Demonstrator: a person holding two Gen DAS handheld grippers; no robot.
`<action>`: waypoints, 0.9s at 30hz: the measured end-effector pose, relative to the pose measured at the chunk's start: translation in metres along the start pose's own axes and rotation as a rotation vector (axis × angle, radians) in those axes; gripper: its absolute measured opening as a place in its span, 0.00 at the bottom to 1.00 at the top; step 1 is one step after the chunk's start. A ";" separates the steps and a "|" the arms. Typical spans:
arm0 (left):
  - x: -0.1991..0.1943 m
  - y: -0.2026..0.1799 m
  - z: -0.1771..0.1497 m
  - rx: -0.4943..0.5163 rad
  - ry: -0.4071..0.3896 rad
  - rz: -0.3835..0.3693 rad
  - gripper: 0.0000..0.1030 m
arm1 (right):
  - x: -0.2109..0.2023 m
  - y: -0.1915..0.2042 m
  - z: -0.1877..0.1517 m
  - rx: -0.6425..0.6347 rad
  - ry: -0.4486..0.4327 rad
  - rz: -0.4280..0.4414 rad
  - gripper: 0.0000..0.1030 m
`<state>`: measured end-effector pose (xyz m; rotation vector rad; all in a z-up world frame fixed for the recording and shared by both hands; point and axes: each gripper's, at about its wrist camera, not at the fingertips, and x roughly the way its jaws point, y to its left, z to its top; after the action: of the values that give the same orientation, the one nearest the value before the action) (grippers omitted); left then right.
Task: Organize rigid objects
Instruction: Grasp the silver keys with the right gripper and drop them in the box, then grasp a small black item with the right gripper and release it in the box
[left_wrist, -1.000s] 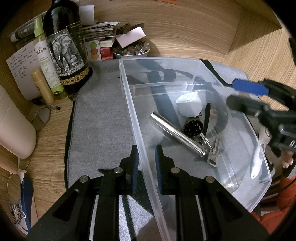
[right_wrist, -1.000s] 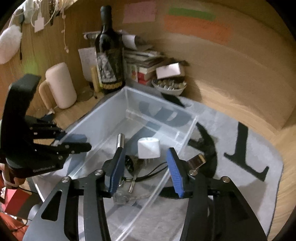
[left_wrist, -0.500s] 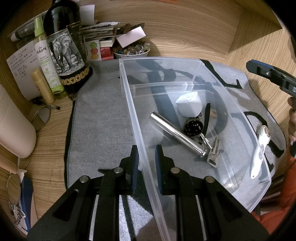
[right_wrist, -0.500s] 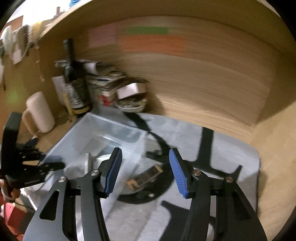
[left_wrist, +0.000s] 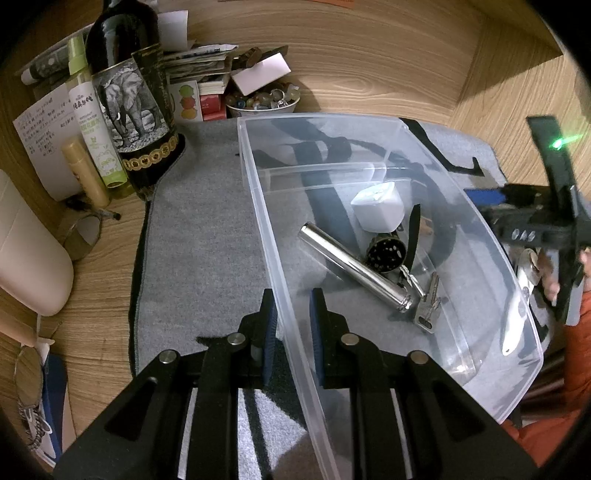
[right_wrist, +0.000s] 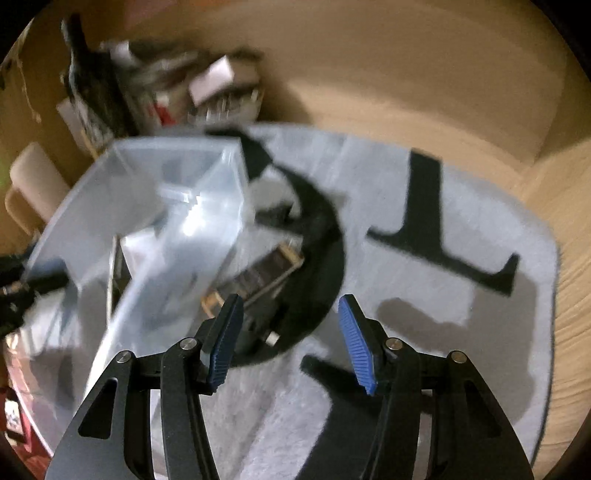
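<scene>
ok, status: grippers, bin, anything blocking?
Left gripper clamped on clear bin wall. Right gripper open, empty, above mat. Flat dark object beside bin, blurred. Nothing blocking.

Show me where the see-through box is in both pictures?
Left wrist: the box fills the middle and right, its near wall between the left gripper's fingers.
Right wrist: the box, blurred, sits left of centre, beside the open right gripper.
Shared landmark: the bottle behind it.

A wine bottle, spray bottle, bowl of stones and papers crowd the desk's back corner.
</scene>
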<state>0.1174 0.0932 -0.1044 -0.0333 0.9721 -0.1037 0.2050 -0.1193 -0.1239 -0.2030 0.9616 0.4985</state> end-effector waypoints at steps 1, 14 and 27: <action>0.000 0.001 0.000 0.001 -0.001 0.000 0.15 | 0.004 0.003 -0.001 -0.011 0.014 -0.001 0.49; 0.000 0.000 -0.001 0.000 -0.002 -0.001 0.15 | 0.010 0.007 -0.016 -0.065 0.035 -0.010 0.22; 0.000 0.000 -0.001 0.000 -0.002 0.000 0.15 | -0.032 0.010 -0.003 -0.056 -0.088 -0.039 0.22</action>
<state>0.1162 0.0931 -0.1048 -0.0332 0.9696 -0.1039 0.1830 -0.1223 -0.0991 -0.2480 0.8565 0.4951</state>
